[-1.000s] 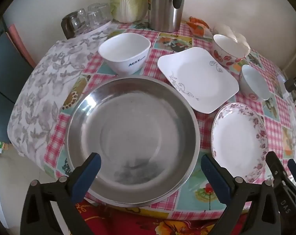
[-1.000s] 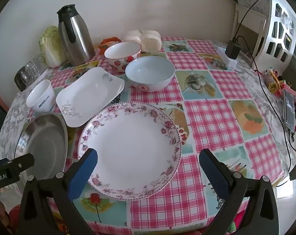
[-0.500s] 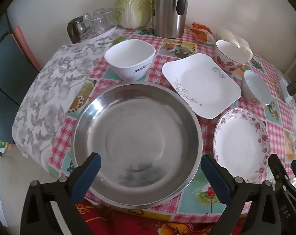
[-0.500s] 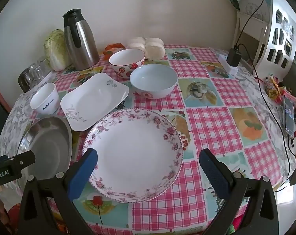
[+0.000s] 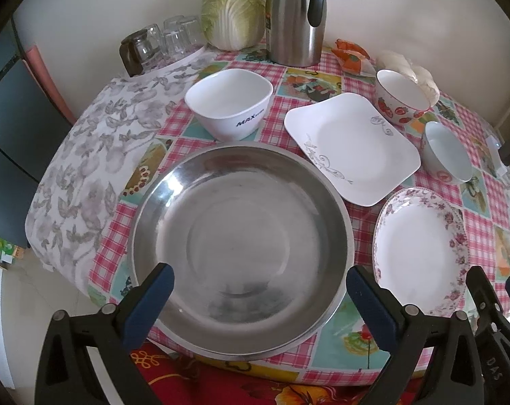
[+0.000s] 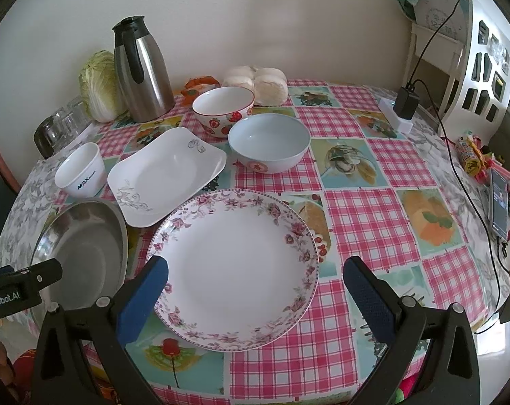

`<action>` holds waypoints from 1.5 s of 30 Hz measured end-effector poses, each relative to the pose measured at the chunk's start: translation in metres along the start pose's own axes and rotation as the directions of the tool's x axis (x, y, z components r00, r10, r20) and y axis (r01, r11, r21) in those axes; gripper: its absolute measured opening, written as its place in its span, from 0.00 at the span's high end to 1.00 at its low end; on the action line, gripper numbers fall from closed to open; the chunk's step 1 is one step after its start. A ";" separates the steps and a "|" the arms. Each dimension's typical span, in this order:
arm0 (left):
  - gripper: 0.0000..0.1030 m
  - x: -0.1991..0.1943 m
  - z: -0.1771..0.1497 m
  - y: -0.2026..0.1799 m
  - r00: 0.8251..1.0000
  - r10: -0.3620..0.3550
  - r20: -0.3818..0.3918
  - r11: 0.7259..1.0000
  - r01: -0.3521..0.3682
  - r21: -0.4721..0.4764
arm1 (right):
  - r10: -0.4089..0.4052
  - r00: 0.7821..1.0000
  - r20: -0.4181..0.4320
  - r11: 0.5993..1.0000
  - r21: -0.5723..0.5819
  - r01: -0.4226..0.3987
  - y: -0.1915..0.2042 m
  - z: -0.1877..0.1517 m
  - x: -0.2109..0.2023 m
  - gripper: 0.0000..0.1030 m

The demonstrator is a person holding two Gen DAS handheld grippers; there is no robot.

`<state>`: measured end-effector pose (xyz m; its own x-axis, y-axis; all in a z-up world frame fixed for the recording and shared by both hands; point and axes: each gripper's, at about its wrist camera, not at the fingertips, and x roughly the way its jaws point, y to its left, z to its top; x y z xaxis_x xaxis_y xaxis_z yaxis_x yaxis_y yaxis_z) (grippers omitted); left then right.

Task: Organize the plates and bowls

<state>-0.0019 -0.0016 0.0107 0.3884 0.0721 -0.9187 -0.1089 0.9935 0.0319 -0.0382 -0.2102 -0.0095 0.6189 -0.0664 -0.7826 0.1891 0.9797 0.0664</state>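
While both tools hang spread and empty — left tool [image 5: 260, 295] over the steel pan [image 5: 239, 246], right tool [image 6: 255, 281] over the floral plate [image 6: 234, 265] on the tabletop [image 6: 373, 216] — the plate looks glazed, slick and breakable; pinch its near rim.

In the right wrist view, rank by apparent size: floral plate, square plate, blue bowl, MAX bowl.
1. Floral plate, largest, though it is also nearest the camera.
2. Square plate.
3. Blue bowl.
4. MAX bowl, smallest; it sits near the fisheye edge, so its size is less sure.
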 end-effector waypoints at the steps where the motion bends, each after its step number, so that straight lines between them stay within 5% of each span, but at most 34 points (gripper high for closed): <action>1: 0.00 0.000 0.000 0.000 1.000 0.002 0.000 1.000 -0.002 -0.001 | 0.000 1.000 0.001 1.000 0.000 0.000 0.000 0.000 0.000 0.00; 45: 0.00 0.001 0.000 0.004 1.000 0.007 -0.001 1.000 -0.007 -0.007 | 0.010 1.000 0.003 1.000 -0.011 -0.009 0.001 0.000 0.002 0.00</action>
<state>-0.0023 0.0025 0.0101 0.3867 0.0790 -0.9188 -0.1182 0.9923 0.0355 -0.0365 -0.2091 -0.0110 0.6233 -0.0577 -0.7798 0.1746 0.9824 0.0669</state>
